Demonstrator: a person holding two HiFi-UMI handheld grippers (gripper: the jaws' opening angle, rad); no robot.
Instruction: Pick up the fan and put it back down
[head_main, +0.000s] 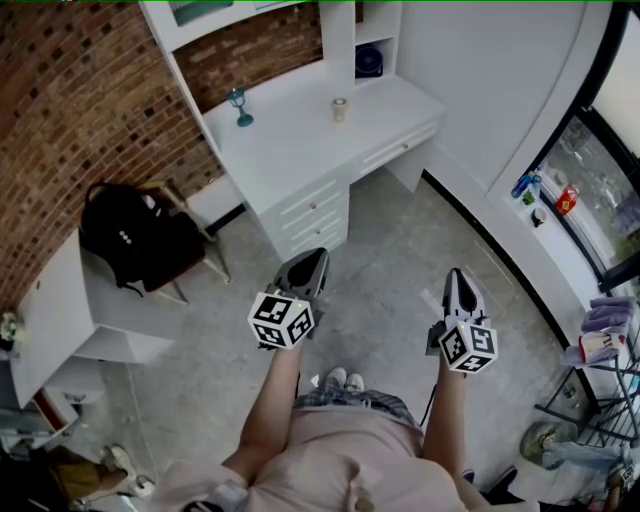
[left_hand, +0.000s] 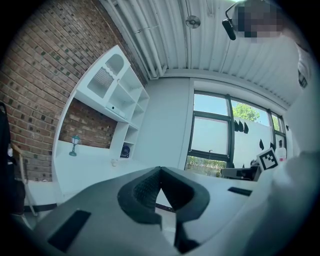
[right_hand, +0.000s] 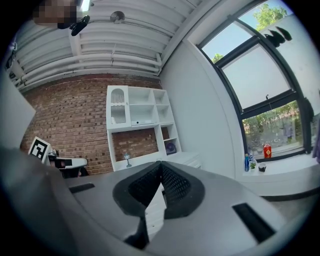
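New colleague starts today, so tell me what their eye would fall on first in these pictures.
First, the left gripper and right gripper held out over the floor, each with a marker cube, jaws together and empty. Next, the white desk against the brick wall, with the small blue fan in its shelf cubby. A black backpack sits on a chair at left.

Desk (head_main: 290, 150) ahead of you; chair (head_main: 214, 262) to its left; window sill (head_main: 560, 245) on your right.
On the desk, the lamp (head_main: 240, 105) stands left of the small jar (head_main: 340, 108); the fan (head_main: 368, 62) sits in a shelf cubby behind them; the backpack (head_main: 130, 238) rests on the chair; bottles (head_main: 527, 186) stand on the sill.
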